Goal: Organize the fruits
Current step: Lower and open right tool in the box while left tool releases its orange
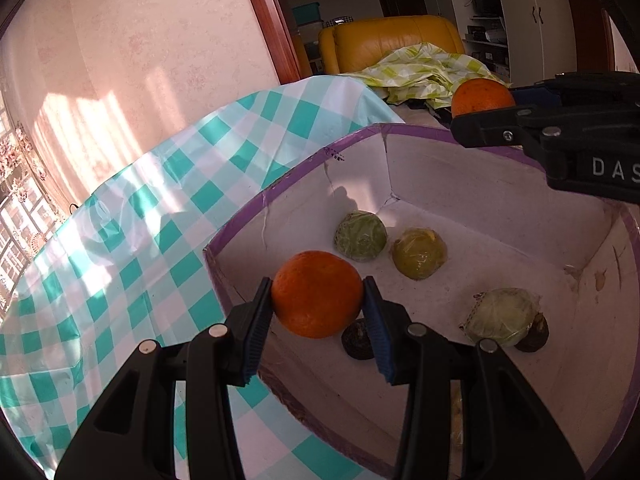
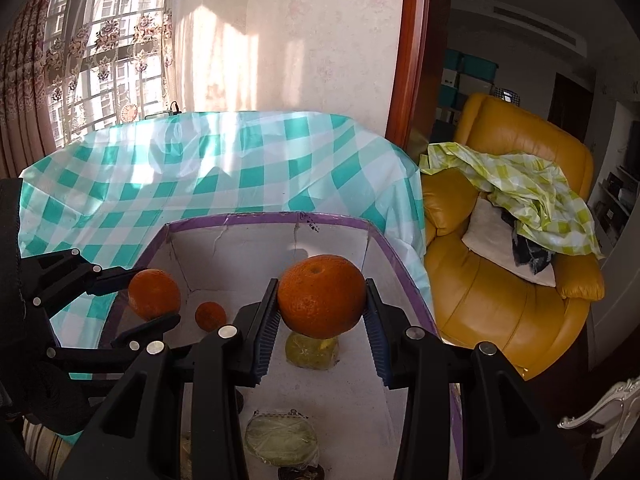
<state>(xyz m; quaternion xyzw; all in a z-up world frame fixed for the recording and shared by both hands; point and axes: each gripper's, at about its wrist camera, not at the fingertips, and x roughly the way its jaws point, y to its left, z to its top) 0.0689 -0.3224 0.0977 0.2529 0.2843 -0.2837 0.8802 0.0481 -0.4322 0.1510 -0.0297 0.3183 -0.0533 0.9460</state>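
Gripping round dimpled oranges, left claw one, right claw another.

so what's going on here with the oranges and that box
A person is sorting fruit with two hand-held tools. The left tool is clamped on an orange above the near corner of a white box with a purple rim. The right tool grips a second orange over the same box. Several plastic-wrapped green fruits already sit on the box floor.
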